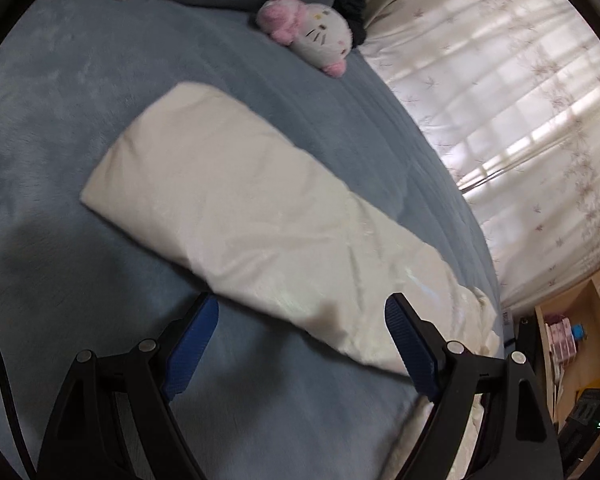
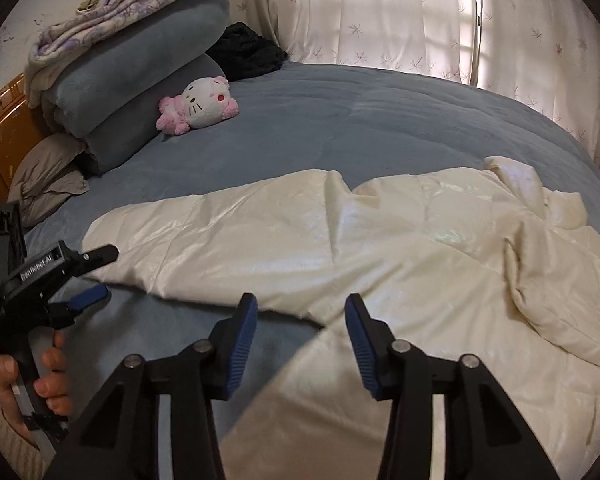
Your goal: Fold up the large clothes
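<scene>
left wrist: close, angled down | right wrist: same | shared: cream jacket [image 1: 236, 208], plush toy [image 2: 198, 104]

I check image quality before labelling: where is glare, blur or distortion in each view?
Left wrist view: the curtain is backlit and washed out; the cream coat looks slightly motion-blurred. Right wrist view: sheen patches glare on the coat; fisheye bends the bed edge; corners are dark.

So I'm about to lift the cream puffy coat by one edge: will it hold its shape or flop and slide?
The cream coat will probably flop: it already lies in soft creases and bunches at one end. Its glossy shell looks slippery, so a shallow pinch may slip. Puffy quilting suggests it is light for its bulk.
</scene>
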The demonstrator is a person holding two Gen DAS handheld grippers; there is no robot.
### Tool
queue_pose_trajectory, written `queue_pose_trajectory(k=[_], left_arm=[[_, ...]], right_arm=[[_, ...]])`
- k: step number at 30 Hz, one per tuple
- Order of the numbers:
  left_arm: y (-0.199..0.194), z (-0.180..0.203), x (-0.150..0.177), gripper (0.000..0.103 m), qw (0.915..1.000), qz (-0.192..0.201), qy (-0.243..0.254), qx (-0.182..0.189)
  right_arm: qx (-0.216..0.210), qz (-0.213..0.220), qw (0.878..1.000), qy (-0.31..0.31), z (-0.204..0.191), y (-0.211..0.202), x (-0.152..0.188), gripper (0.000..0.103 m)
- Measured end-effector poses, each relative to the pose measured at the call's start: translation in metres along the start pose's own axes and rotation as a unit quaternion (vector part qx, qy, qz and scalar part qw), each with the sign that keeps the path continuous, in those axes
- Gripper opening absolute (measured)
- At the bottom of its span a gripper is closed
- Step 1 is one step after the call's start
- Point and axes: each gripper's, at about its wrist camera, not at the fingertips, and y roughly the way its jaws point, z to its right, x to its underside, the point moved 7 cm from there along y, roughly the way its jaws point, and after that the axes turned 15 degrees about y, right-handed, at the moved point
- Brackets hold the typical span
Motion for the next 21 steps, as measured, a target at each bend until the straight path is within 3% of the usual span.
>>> queue_pose_trajectory(k=[4,6,8,10,13,15,21], left_arm=[[0.023,-0.008,-0.005,0.084,0.9999,0.0,-0.009,-0.011],[0.027,-0.009,-0.009,0.077,0.9997,0.005,-0.011,-0.019],[0.032,-0.011,-0.015,0.06,0.9993,0.003,-0.013,-0.036],[0.038,-0.016,-0.02,0.015,0.9981,-0.007,-0.012,-0.06],[0.033,-0.008,-0.033,0.007,0.9977,-0.004,-0.009,-0.067],[0.019,0.01,-0.041,0.006,0.9962,0.011,0.02,-0.085],[-0.029,0.116,-0.073,0.005,0.9854,0.06,0.132,-0.089]], right_arm=[[0.005,-0.012,1.0,0.01,0.002,0.02,-0.003,0.04],[0.004,-0.021,1.0,0.019,0.006,0.026,-0.001,0.039],[0.004,-0.027,0.999,0.026,0.011,0.028,0.002,0.039],[0.002,-0.034,0.999,0.039,0.019,0.027,0.006,0.039],[-0.003,-0.038,0.998,0.056,0.031,0.018,0.011,0.039],[-0.003,-0.034,0.997,0.069,0.043,0.005,0.013,0.039],[-0.007,-0.009,0.992,0.123,0.096,-0.041,0.016,0.039]])
